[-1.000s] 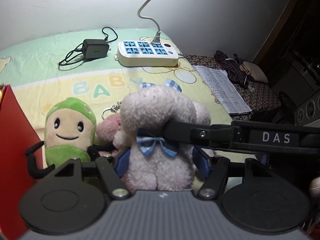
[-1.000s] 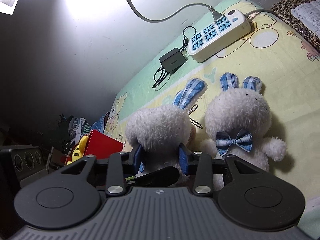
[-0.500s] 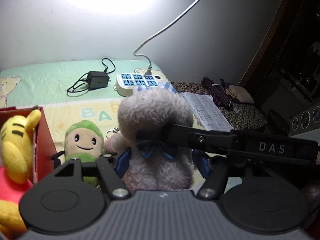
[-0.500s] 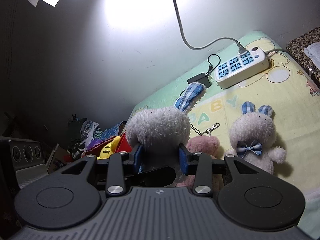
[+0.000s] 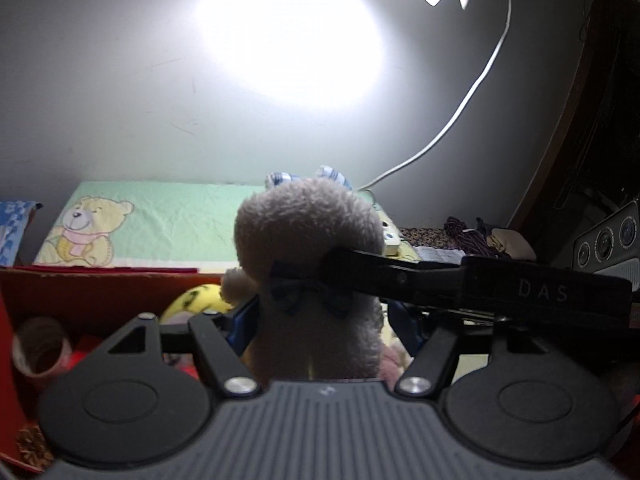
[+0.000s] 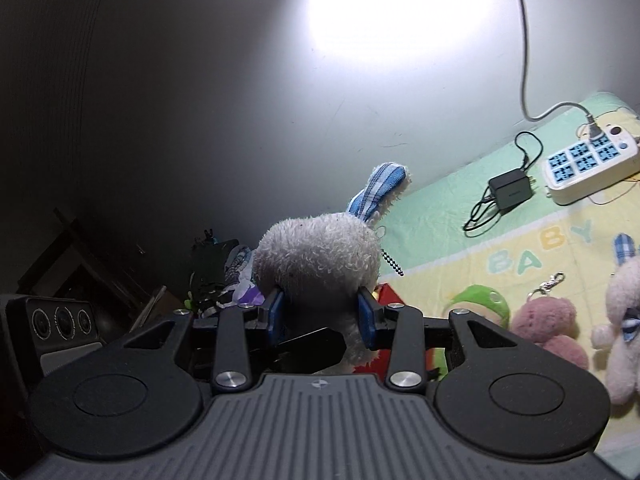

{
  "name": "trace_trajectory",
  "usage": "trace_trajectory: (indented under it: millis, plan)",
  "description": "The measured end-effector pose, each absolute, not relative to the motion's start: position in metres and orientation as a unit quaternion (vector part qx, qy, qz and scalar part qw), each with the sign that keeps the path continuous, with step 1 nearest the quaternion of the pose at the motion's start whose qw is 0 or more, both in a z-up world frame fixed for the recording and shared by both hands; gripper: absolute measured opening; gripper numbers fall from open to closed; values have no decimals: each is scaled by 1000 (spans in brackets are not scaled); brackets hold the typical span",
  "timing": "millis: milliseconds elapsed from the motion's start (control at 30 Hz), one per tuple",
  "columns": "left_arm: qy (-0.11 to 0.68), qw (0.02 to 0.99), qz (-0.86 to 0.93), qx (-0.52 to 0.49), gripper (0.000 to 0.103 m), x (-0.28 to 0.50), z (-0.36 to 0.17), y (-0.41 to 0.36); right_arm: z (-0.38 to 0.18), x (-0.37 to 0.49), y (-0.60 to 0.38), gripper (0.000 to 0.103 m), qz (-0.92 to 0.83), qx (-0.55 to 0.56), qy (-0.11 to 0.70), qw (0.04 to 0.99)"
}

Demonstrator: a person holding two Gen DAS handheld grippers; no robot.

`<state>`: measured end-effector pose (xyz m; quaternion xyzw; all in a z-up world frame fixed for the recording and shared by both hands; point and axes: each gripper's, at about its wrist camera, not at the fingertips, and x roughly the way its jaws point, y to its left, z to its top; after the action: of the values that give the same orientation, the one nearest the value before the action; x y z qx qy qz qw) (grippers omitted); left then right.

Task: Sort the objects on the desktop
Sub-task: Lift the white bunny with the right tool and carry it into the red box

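Blue pads [image 6: 275,314] of right gripper [image 6: 320,316] clamped on white plush rabbit [image 6: 318,264]; left gripper [image 5: 326,320] easing open around bow-tied rabbit [image 5: 308,240] above red box [image 5: 100,292]. Green toy [image 6: 478,304], pink bear [image 6: 546,320] unsorted.

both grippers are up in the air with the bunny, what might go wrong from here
1. The left gripper has just been opening its jaws with the plush rabbit between them. Released early, it may land beside the red box, not in it.
2. The right gripper is clamped on what seems the same rabbit, in soft fur that could slip.
3. A black bar marked DAS crosses the rabbit's bow, so the tools could clash.
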<state>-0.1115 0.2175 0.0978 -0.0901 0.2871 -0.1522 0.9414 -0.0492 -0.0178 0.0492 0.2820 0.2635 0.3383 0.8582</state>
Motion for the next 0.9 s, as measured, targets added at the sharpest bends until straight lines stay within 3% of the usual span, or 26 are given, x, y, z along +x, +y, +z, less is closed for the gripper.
trace_trajectory:
  millis: [433,900]
  plan:
    - [327,937,-66,-107,70,-123,68,348,19,-21,130,40,401,277,321,812]
    - [370,921,-38,-117,70,-109,34,401,-6,0,200,40,400,269,391,784]
